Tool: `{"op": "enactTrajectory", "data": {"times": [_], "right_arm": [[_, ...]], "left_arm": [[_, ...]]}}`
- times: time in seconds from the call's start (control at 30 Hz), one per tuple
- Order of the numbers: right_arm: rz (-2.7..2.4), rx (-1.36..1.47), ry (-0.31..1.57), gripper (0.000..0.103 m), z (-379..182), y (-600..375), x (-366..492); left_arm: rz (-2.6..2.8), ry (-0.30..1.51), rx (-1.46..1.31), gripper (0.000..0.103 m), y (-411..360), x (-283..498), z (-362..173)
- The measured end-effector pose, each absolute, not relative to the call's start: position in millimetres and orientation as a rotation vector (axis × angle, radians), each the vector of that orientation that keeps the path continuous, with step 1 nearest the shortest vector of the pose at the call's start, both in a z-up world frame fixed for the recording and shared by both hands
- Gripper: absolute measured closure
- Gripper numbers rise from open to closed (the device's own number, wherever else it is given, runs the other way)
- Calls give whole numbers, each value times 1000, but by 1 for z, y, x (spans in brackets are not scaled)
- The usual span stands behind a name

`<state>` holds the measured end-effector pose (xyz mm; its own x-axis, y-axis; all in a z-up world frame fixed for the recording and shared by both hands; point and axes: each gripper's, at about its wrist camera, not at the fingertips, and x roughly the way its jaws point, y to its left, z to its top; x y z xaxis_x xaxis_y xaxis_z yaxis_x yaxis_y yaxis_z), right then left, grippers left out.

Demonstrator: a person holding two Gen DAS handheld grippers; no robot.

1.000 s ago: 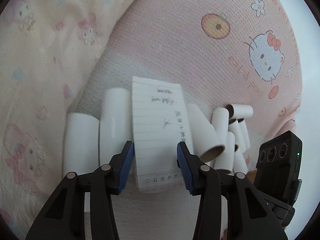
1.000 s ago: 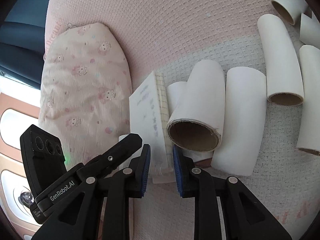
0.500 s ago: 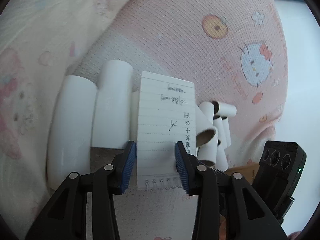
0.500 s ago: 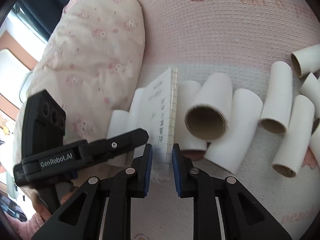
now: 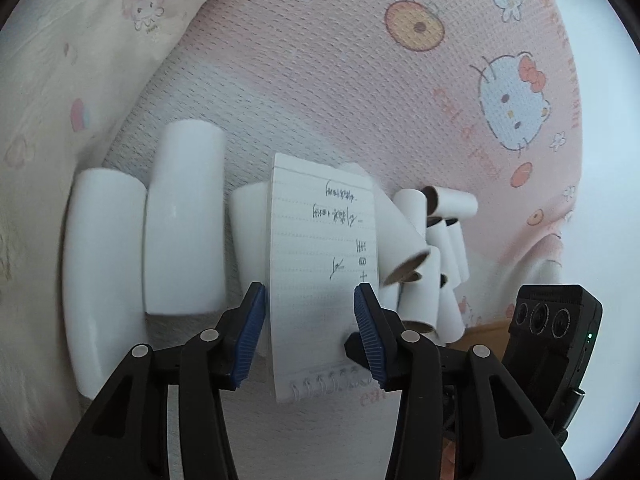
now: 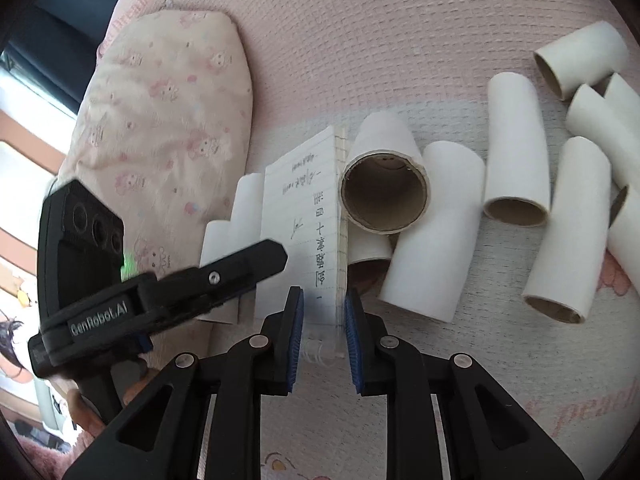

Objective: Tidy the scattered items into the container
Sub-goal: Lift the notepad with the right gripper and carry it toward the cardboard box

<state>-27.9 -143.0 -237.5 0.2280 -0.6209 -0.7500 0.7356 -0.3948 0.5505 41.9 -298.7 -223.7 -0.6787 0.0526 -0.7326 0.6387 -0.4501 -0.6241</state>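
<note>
A small spiral notepad [image 5: 322, 264] with handwriting stands upright above the pink bedcover, held at its bound end. My right gripper [image 6: 323, 334] is shut on the notepad [image 6: 316, 232] near its spiral edge. My left gripper [image 5: 310, 334] is open, its blue pads on either side of the notepad's lower part without clamping it. Several white cardboard tubes [image 6: 432, 228] lie scattered behind and to the right of the notepad; they also show in the left wrist view [image 5: 184, 216]. No container is visible.
A pink patterned pillow [image 6: 160, 120] lies to the left of the tubes. The pink Hello Kitty bedcover [image 5: 400, 100] covers the surface. The left gripper's body [image 6: 160, 284] reaches in from the left in the right wrist view.
The left gripper's jaws have widened around the notepad. The right gripper has kept its hold on the notepad and the view has shifted slightly closer.
</note>
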Motion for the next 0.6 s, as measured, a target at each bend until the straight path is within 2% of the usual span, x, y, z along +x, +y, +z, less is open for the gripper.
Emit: {"op": "enactTrajectory", "data": {"times": [0.2,0.27,0.3,0.37,0.6], "right_arm": [[-1405,1340,90,84,-248,-152,-30],[-1411,1332,106,84,-246,-154,-30],[-1416,1331,116,83,-245,-154,-29],[-1431,1318,144,83,-241,-156,-27],[-1466,1238,207,83,-226,-151,-16]], "left_arm": [[-2164,1447,951,55,-306,51,-230],[-2159,1413,968,56,-304,49,-229],[-2154,1394,975,62,-303,48,-228],[-2136,1342,1000,67,-299,47,-226],[-2156,1286,968,68,-287,55,-206]]}}
